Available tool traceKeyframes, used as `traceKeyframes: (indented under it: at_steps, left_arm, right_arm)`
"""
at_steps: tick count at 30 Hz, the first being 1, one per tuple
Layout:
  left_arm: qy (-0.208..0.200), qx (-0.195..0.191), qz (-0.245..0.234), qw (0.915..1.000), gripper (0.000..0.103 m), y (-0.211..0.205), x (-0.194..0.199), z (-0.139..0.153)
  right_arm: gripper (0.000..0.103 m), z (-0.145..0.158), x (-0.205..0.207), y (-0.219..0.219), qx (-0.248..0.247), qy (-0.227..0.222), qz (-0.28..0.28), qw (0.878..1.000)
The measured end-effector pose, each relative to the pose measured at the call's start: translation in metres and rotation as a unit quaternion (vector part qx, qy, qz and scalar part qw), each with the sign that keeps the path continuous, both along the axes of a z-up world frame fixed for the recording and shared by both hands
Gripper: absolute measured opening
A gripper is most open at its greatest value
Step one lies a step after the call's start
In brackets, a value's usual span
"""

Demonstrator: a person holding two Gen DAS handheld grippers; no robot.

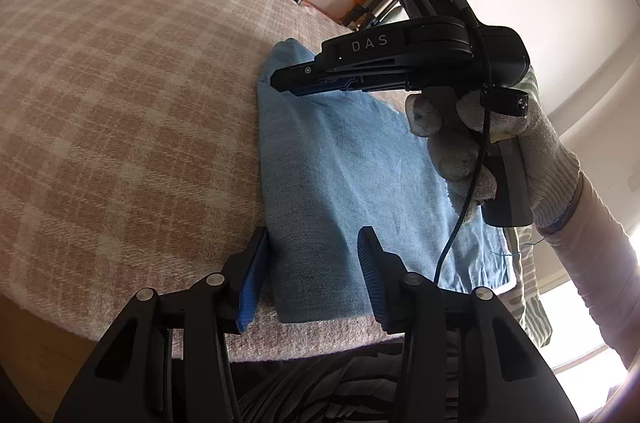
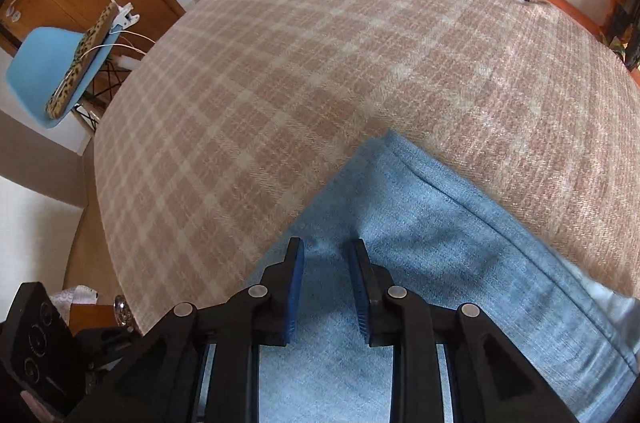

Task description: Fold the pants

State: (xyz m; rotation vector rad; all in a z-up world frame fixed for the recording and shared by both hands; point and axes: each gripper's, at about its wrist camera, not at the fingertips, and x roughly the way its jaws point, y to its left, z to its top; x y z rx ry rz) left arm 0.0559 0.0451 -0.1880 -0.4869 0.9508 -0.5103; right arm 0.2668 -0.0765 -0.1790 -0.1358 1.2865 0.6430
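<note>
Pants (image 1: 344, 159): light blue denim, faded. Blanket (image 1: 120, 83): pinkish tan with cream plaid lines. Left gripper (image 1: 312, 275): black, blue pads. Right gripper (image 2: 326, 287): black, blue pads. Glove (image 1: 532, 151): white knit, greyed fingertips. Chair (image 2: 44, 63): sky blue, bearing a leopard-print cushion (image 2: 80, 59).

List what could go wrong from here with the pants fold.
1. The left gripper stands open at the near edge of the folded blue pants, gripping nothing. Closing here may catch only the top layer and undo the fold.
2. The right gripper hovers open over the pants; a pinch could bunch the cloth.
3. A black cable dangles over the pants and might drag them.
</note>
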Motion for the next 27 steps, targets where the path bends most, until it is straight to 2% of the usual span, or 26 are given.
traceKeyframes:
  at_steps: [3, 7, 9, 12, 16, 24, 26, 27]
  left_arm:
    - [-0.003, -0.007, 0.005, 1.0000, 0.023, 0.001, 0.000, 0.000]
    - [-0.041, 0.015, 0.000, 0.9990, 0.019, -0.009, -0.007, 0.014]
    - [-0.067, 0.030, -0.007, 0.9973, 0.018, -0.017, -0.012, 0.024]
    - [-0.102, 0.054, -0.021, 0.9930, 0.018, -0.032, -0.015, 0.038]
    - [-0.136, 0.079, -0.045, 0.9866, 0.017, -0.052, -0.019, 0.050]
    - [-0.155, 0.091, -0.069, 0.9813, 0.017, -0.071, -0.020, 0.056]
    - [-0.159, 0.093, -0.074, 0.9801, 0.017, -0.075, -0.021, 0.058]
    - [-0.160, 0.092, -0.077, 0.9798, 0.017, -0.073, -0.021, 0.060]
  right_arm:
    - [0.029, 0.005, 0.003, 0.002, 0.002, 0.009, -0.005, 1.000]
    - [0.056, 0.015, 0.002, -0.005, 0.006, 0.032, -0.029, 0.999]
    - [0.064, 0.021, -0.001, -0.002, -0.004, 0.032, -0.028, 0.999]
    - [0.065, 0.029, 0.000, 0.005, -0.033, 0.026, -0.030, 0.999]
    - [0.066, 0.034, 0.006, 0.020, -0.063, 0.039, -0.031, 0.997]
    - [0.065, 0.030, -0.007, 0.044, -0.179, 0.028, 0.017, 0.983]
    - [0.062, 0.027, -0.011, 0.043, -0.207, 0.026, 0.027, 0.978]
    - [0.056, 0.025, -0.013, 0.042, -0.221, 0.022, 0.031, 0.975]
